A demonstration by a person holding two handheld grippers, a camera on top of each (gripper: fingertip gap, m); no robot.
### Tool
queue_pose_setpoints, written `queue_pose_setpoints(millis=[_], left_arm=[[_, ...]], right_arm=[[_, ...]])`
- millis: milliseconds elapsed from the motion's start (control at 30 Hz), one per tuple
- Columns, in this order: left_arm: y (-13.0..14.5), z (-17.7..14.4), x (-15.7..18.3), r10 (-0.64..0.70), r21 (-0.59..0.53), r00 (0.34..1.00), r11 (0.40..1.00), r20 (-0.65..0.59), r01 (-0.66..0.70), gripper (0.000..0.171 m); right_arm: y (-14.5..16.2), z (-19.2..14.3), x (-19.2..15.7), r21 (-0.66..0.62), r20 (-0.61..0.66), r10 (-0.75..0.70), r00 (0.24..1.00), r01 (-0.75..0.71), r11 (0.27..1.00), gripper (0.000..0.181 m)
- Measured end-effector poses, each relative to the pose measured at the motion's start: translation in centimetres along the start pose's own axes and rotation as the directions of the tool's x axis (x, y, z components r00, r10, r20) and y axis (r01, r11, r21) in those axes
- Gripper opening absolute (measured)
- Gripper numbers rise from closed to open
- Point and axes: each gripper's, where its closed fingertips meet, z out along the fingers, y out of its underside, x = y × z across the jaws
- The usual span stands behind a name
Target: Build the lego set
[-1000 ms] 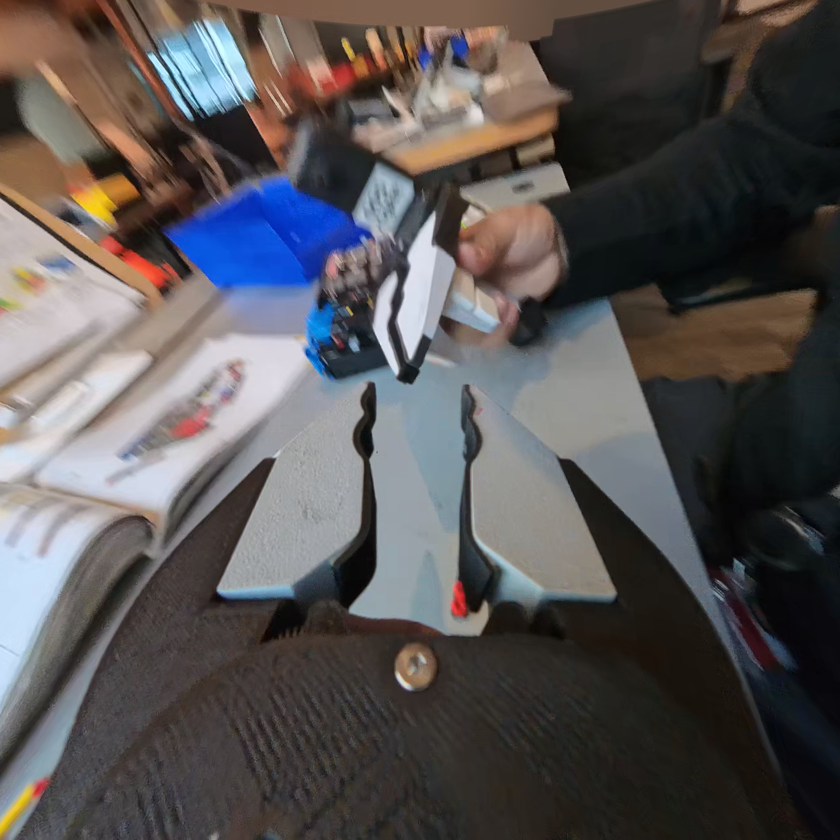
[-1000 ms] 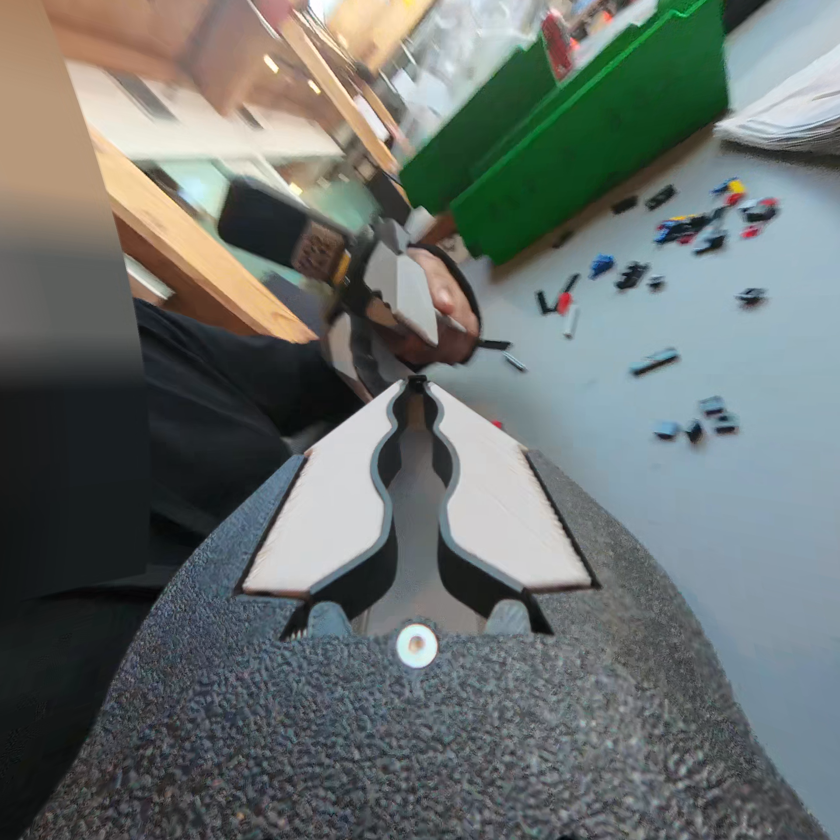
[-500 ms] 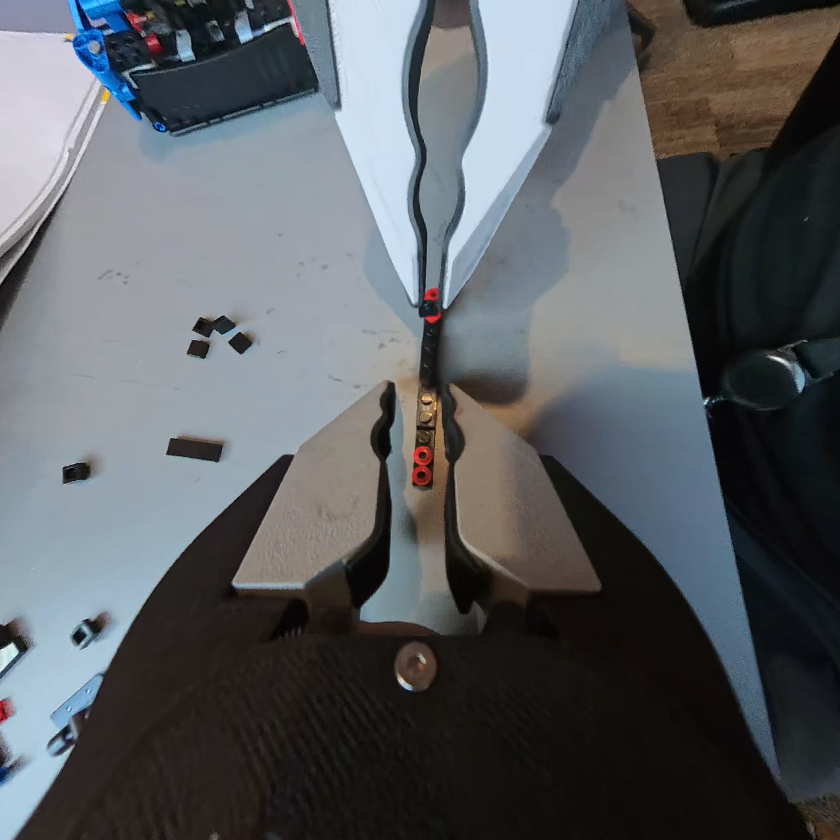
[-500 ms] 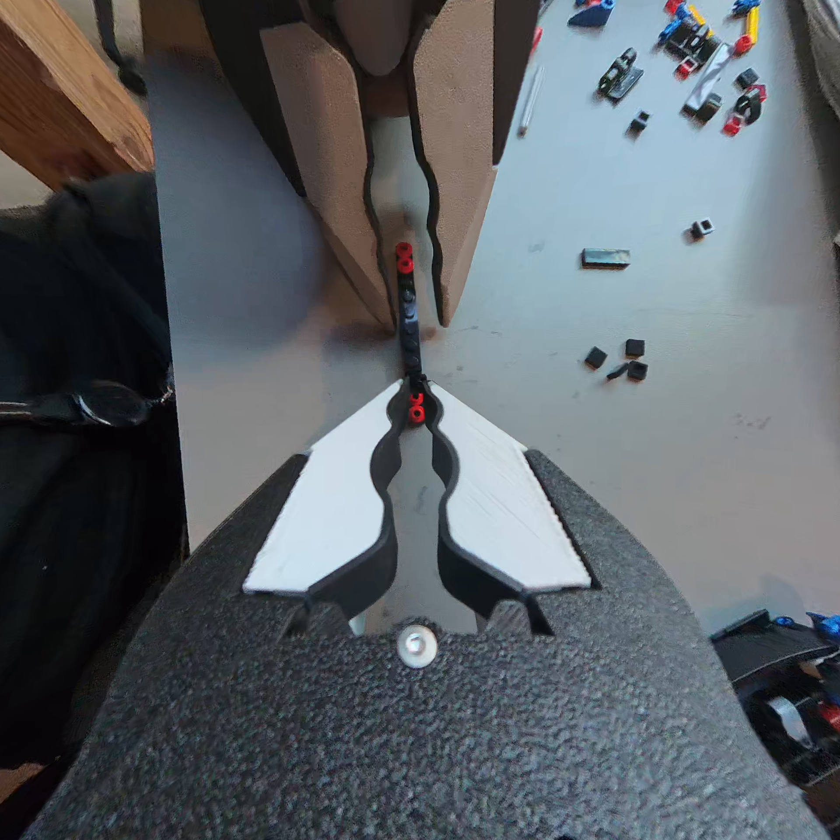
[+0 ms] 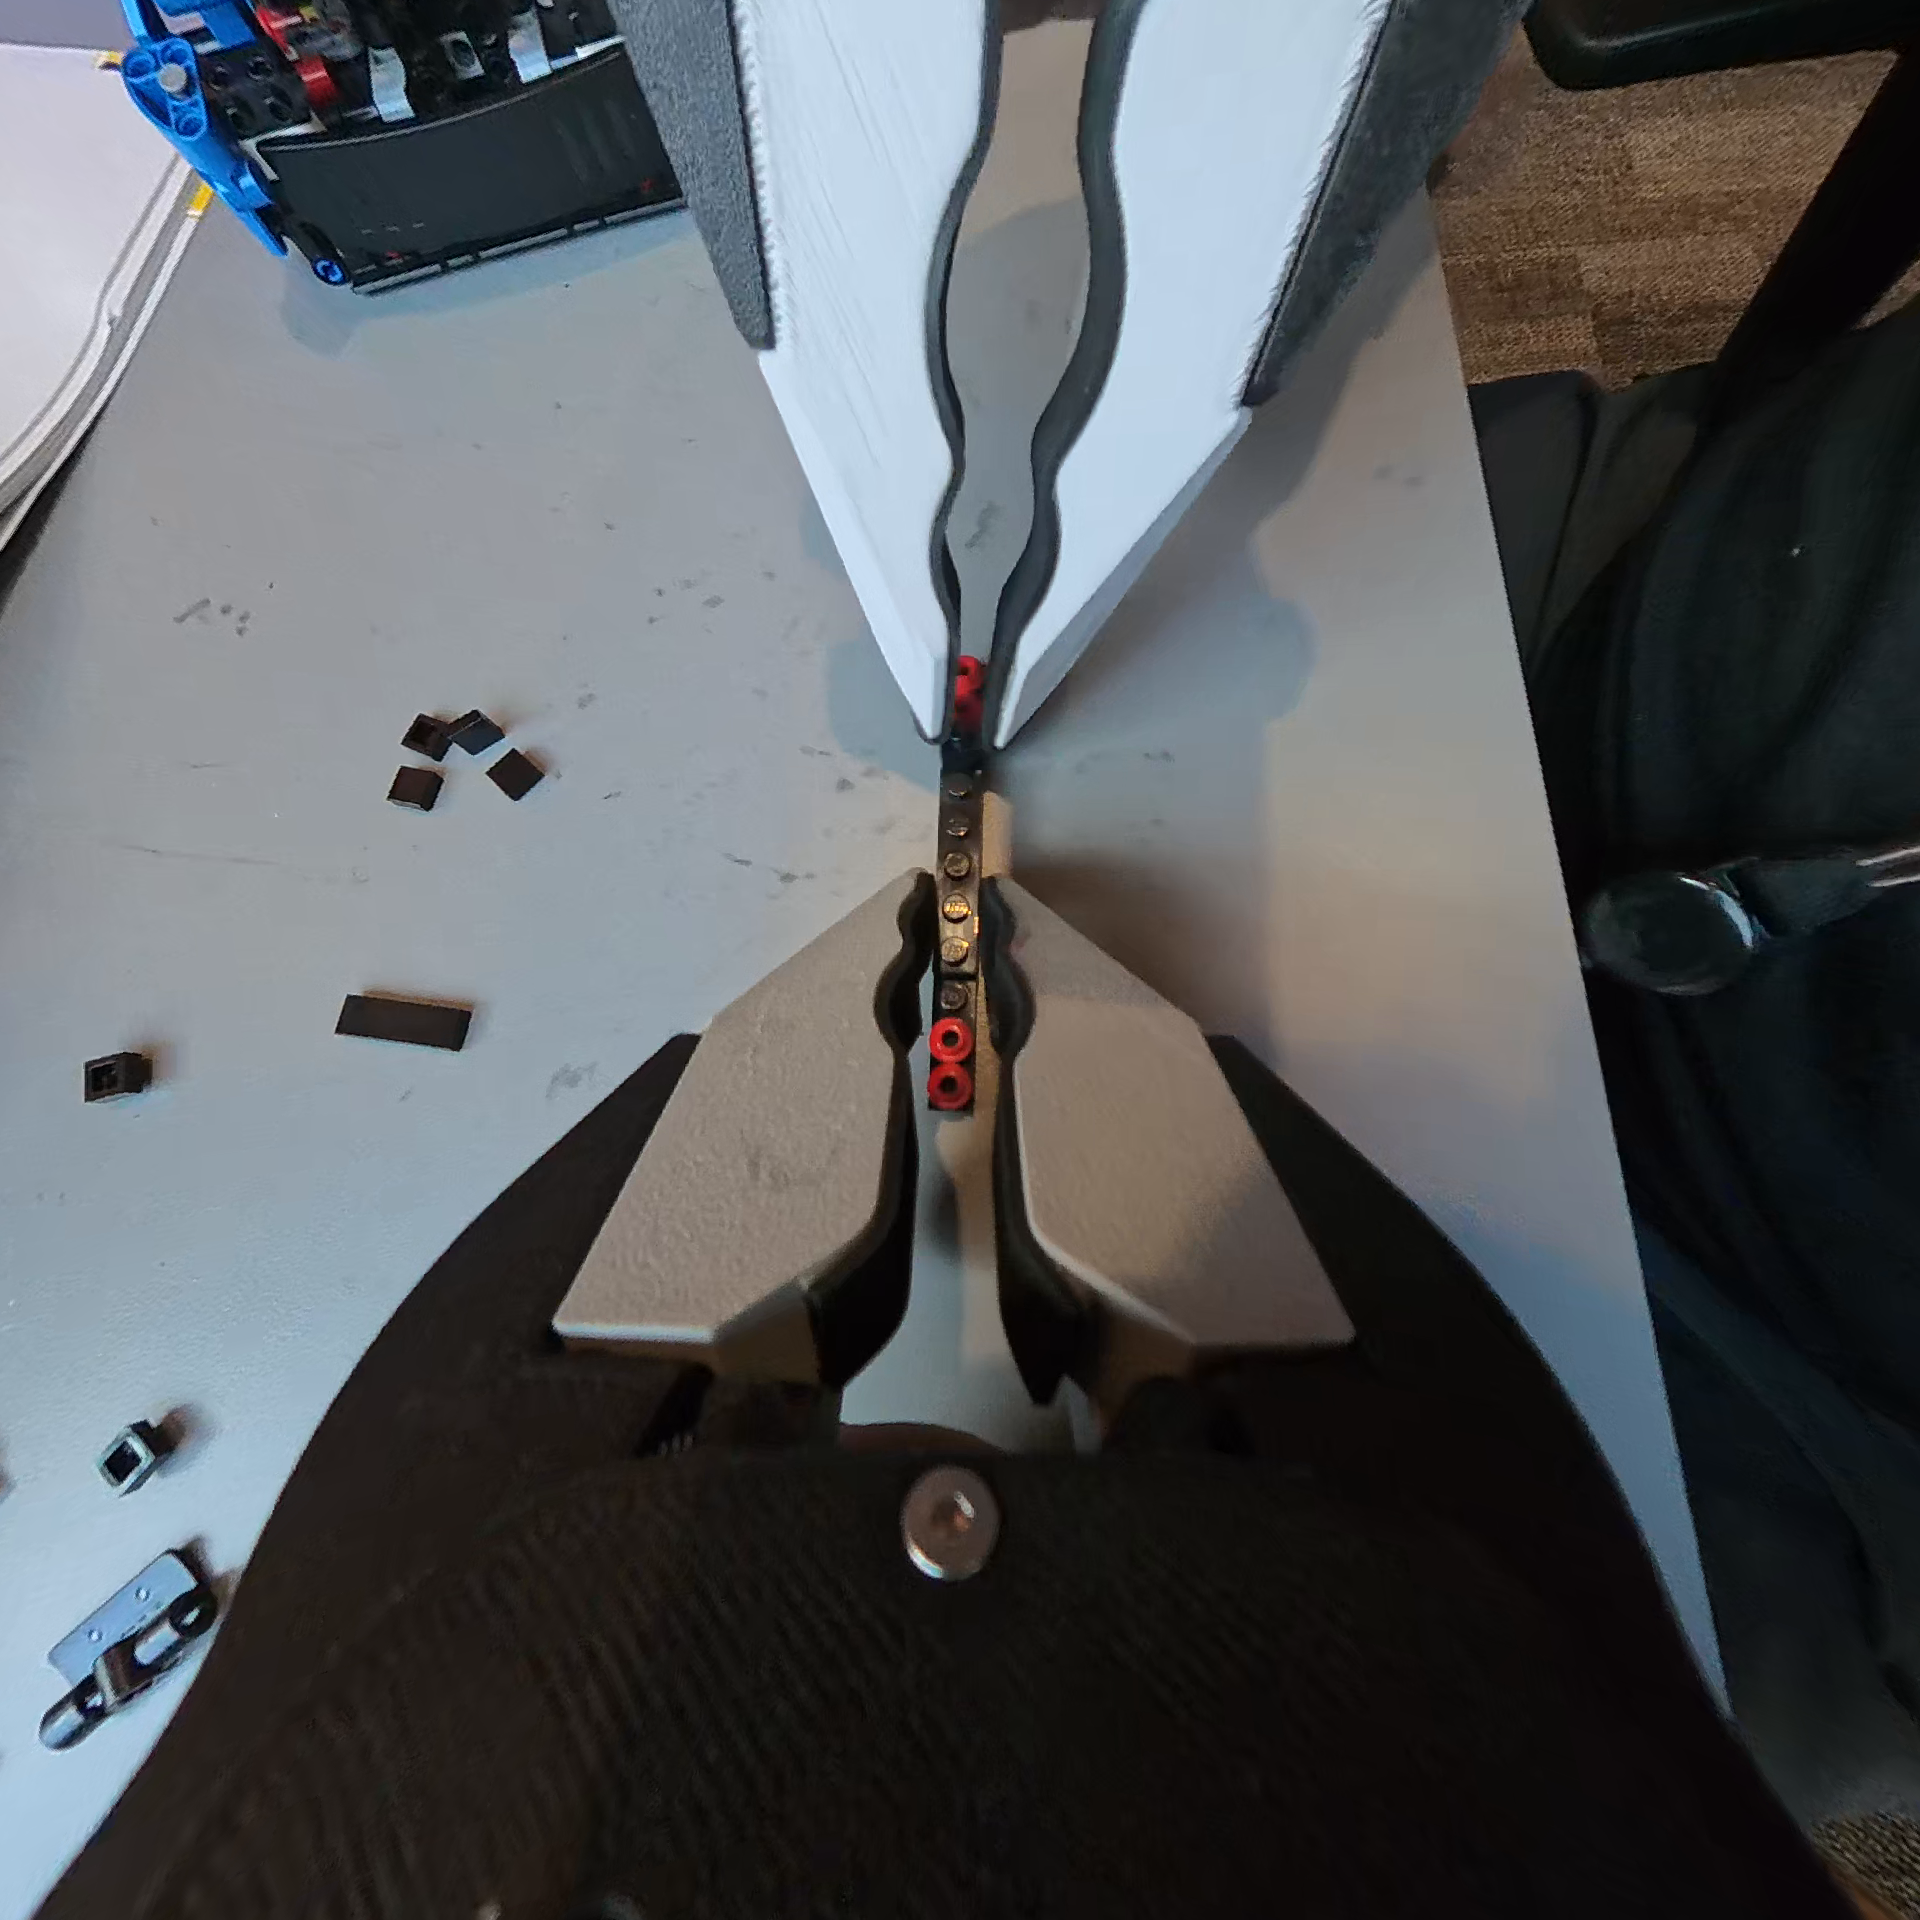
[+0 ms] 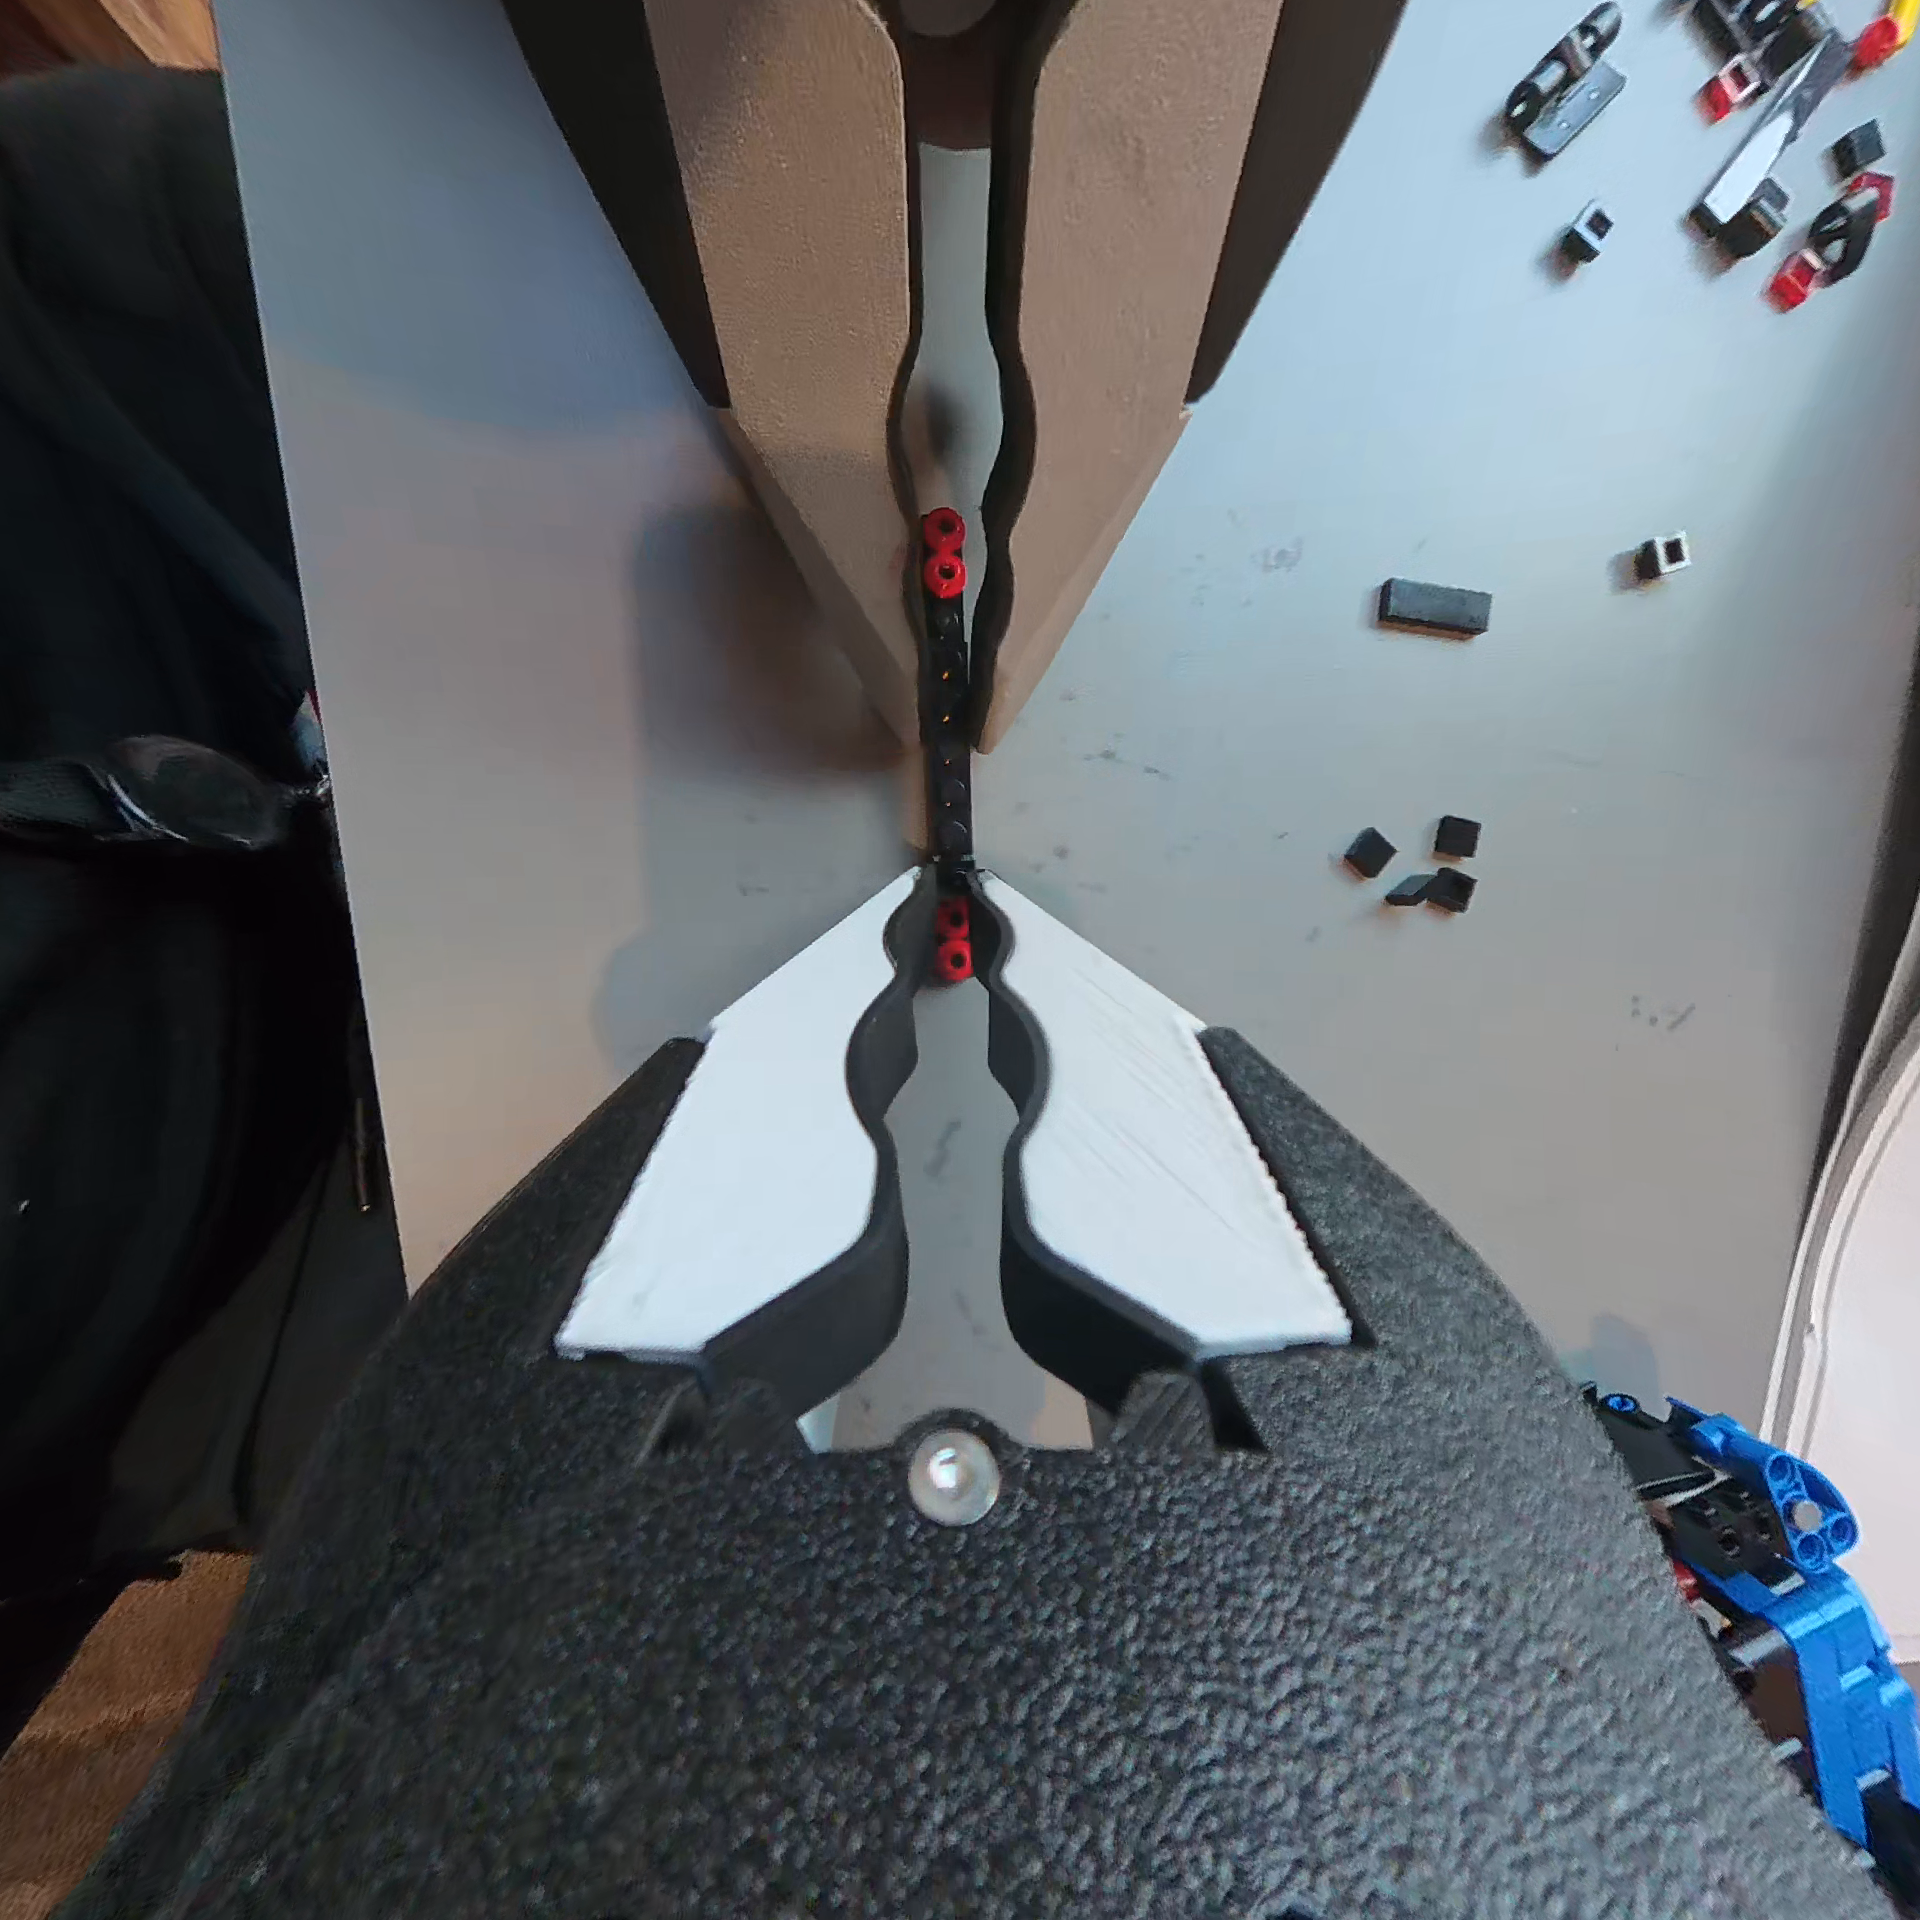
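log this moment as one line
left tool: shut on strip | right tool: shut on strip, other end | strip: over table

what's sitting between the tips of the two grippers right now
The bare middle of the black strip, which both the left gripper and the right gripper clamp by its ends; grey table lies beneath. Both views show it.

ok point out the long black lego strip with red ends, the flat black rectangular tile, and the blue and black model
long black lego strip (image 5: 957, 883), left wrist view, on its studded middle.
flat black rectangular tile (image 5: 403, 1021), left wrist view, on its top face.
blue and black model (image 5: 468, 177), left wrist view, on its black side panel.
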Motion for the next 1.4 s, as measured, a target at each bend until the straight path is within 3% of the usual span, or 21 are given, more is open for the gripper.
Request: queue_pose_setpoints(millis=[300, 467, 700, 900, 1067, 1400], left_arm=[[-0.2, 0.2, 0.2, -0.024, -0.003, 1.0, 1.0, 0.011, 0.024, 0.004], [-0.2, 0.2, 0.1, -0.05, -0.006, 0.999, 0.999, 0.015, 0.05, 0.004], [-0.2, 0.3, 0.0, -0.068, -0.001, 0.998, 0.998, 0.013, 0.068, 0.005], [-0.2, 0.3, 0.0, -0.061, 0.001, 0.998, 0.998, 0.012, 0.061, 0.005], [-0.2, 0.3, 0.0, -0.049, 0.001, 0.999, 0.999, 0.012, 0.049, 0.004], [-0.2, 0.3, 0.0, -0.055, 0.003, 0.998, 0.999, 0.005, 0.055, 0.005]], right_arm=[[0.4, 0.1, 0.0, -0.103, 0.027, 0.003, 1.0, 0.0, 0.995, 0.005], [0.4, 0.2, 0.0, -0.074, 0.04, -0.053, 0.998, 0.056, 0.996, 0.005], [0.3, 0.2, 0.1, -0.054, -0.102, -0.173, 0.98, 0.168, 0.984, 0.006], [0.0, -0.6, -0.4, 0.044, 0.011, 0.005, 1.0, -0.006, 0.999, 0.016], [-0.2, -1.2, 0.3, 0.04, 0.06, 0.01, 0.998, -0.012, 0.999, 0.0], [0.1, -0.2, 0.3, -0.012, 0.134, -0.029, 0.99, 0.031, 0.999, 0.0]])
